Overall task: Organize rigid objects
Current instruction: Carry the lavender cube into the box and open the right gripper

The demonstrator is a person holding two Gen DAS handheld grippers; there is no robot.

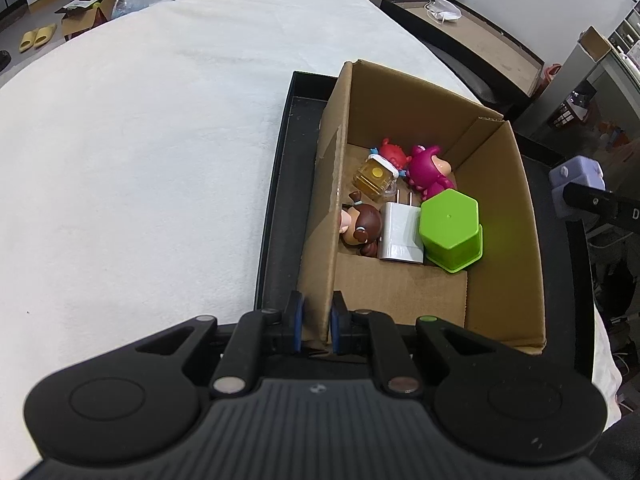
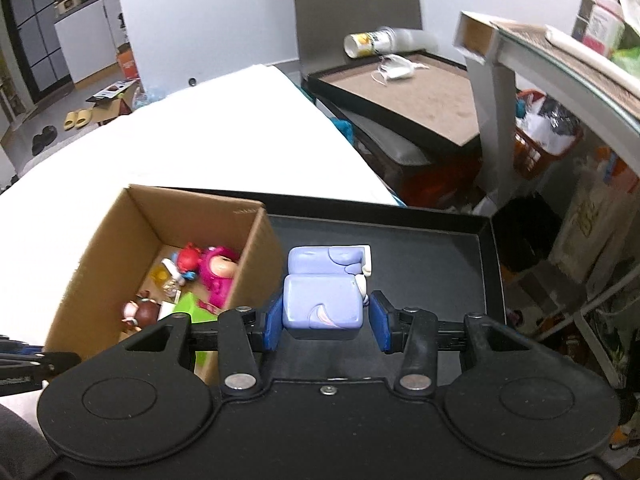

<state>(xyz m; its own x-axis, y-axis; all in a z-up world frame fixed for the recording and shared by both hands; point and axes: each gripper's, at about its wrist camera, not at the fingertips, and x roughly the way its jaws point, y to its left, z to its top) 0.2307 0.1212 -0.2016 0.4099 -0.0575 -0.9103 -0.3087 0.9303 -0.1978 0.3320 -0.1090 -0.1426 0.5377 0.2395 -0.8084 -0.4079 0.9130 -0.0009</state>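
An open cardboard box (image 1: pixel 504 200) stands in a black tray (image 1: pixel 280 200) on the white cloth. My left gripper (image 1: pixel 316 312) is shut on the box's near left wall, one blue pad on each side. Inside lie a green hexagonal cup (image 1: pixel 450 230), a white charger plug (image 1: pixel 400 236), a pink figure (image 1: pixel 428 172), a brown-haired doll (image 1: pixel 360 224) and a small amber bottle (image 1: pixel 374 178). My right gripper (image 2: pixel 324 318) is shut on a lavender blocky toy (image 2: pixel 320 300), held in the air over the tray's bare floor (image 2: pixel 440 248), right of the box (image 2: pixel 120 232).
The white cloth-covered table (image 1: pixel 160 140) stretches left and back of the tray. A second black tray with a brown floor (image 2: pixel 420 96), holding a face mask and a tipped paper cup, sits behind on the right. Cluttered shelves and a grey table leg (image 2: pixel 492 128) crowd the far right.
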